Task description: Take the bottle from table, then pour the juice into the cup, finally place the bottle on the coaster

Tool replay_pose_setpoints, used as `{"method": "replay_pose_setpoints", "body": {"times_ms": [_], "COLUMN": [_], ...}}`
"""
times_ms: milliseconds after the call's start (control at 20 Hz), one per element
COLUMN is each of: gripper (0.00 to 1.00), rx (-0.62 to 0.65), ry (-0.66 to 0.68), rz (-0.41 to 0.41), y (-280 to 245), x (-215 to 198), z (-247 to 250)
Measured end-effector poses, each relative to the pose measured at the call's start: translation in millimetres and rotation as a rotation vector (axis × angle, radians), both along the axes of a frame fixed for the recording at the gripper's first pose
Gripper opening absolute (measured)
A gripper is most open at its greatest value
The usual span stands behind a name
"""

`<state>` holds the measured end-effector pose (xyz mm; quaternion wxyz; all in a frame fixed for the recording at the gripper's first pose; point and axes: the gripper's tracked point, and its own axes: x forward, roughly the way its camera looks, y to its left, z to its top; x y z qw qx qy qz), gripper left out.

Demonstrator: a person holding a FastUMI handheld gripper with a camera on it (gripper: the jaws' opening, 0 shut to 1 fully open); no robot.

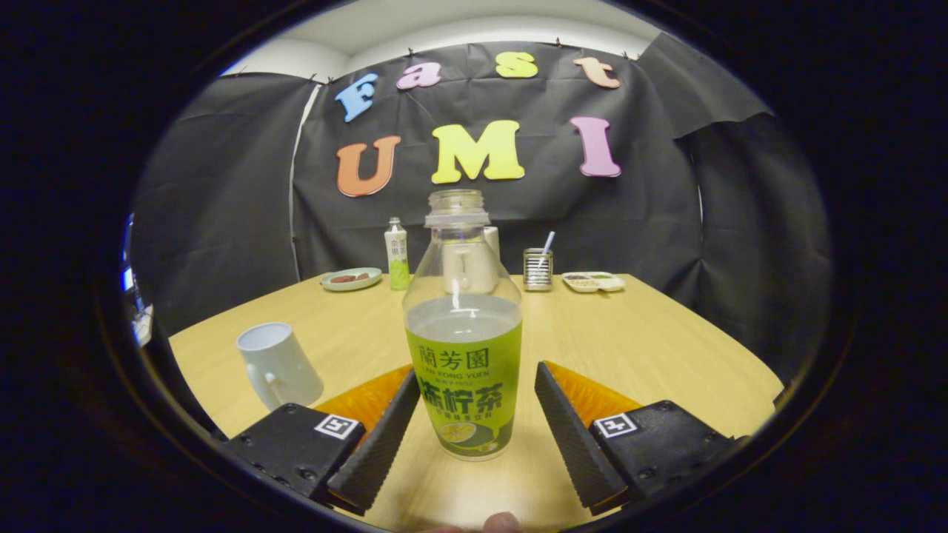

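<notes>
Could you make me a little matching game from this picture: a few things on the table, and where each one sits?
Things:
1. bottle
2. cup
3. small plate
4. metal holder

Places:
A. far side of the table, with a straw in it
B. between the open fingers of the claw
C. far side, left of a small green bottle
D. left of the claw, nearer than the plate

Pairs: 1-B, 2-D, 3-C, 4-A

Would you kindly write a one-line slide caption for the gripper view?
Open hand-held gripper straddles the uncapped juice bottle on the wooden table, white cup nearby.
</notes>
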<state>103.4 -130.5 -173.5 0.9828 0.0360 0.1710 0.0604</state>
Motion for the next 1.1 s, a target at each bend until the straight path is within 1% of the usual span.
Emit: {"method": "replay_pose_setpoints", "body": {"times_ms": [100, 250, 350, 500, 750, 850, 950, 1100], "gripper": [0.94, 0.83, 0.82, 0.78, 0.77, 0.77, 0.77, 0.77], "rx": [0.000, -0.005, -0.023, -0.117, -0.349, -0.472, -0.624, -0.790], "ry": [0.015, 0.022, 0.031, -0.011, -0.129, -0.157, -0.190, -0.228], "rz": [0.011, 0.009, 0.007, -0.006, 0.015, 0.022, 0.025, 0.035], "y": [3.3, 3.4, 1.8, -7.5, -1.7, 4.0, 7.1, 16.0], "x": [2.1, 4.8, 4.6, 6.0, 18.8, 26.5, 35.7, 44.2], "z": [-2.9, -2.4, -0.1, 20.3, 66.3, 75.8, 85.0, 91.4]}}
